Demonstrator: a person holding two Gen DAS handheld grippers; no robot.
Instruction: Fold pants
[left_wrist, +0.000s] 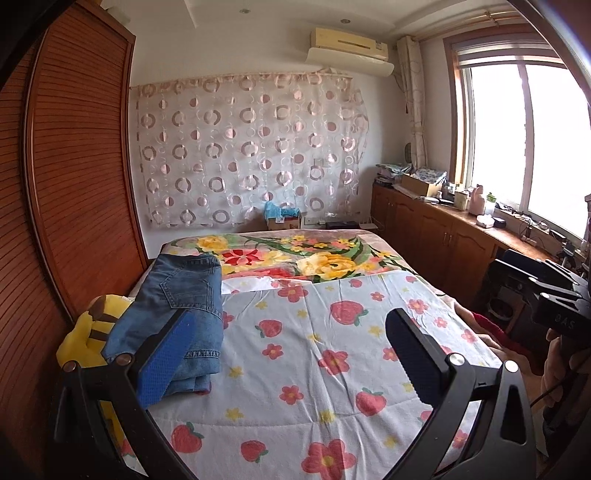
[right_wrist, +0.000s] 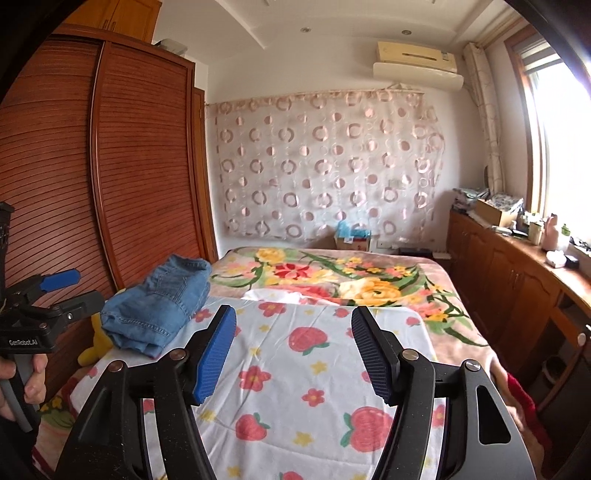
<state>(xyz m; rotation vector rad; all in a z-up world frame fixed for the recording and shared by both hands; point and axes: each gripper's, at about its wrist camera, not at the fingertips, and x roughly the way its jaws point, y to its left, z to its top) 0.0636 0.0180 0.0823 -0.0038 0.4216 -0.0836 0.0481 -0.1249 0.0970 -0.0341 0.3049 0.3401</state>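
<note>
— What did we see of the pants (left_wrist: 177, 317)?

— We saw blue denim, folded into a thick, roughly square bundle with a back pocket and stitched seams facing up. It lay at the left edge of the bed (right_wrist: 461, 317), on the corner of a white quilt (left_wrist: 314, 350) printed with strawberries and small flowers. The quilt looked soft and lightly creased. Beyond it we saw a plush blanket (left_wrist: 325, 258) with large yellow and red blossoms.

— And beside the pants?

— A yellow stuffed toy (left_wrist: 88, 332) sat wedged just beside them, between the bed and the slatted wooden wardrobe (left_wrist: 81, 184).

— How did we hold the grippers?

— We held both above the quilt, tilted a little downward and pointing toward the far wall. The left gripper (left_wrist: 291, 354) had its jaws spread as wide as they go, with nothing between them; in its own view the left blue ribbed pad only overlapped the denim, apart from it. The right gripper (right_wrist: 293, 354) stood partly open, and it too was empty, with only the quilt showing in the gap.

— Could we see the hands?

— From the right wrist view we saw a hand (right_wrist: 26, 380) wrapped around the left gripper's handle.
</note>
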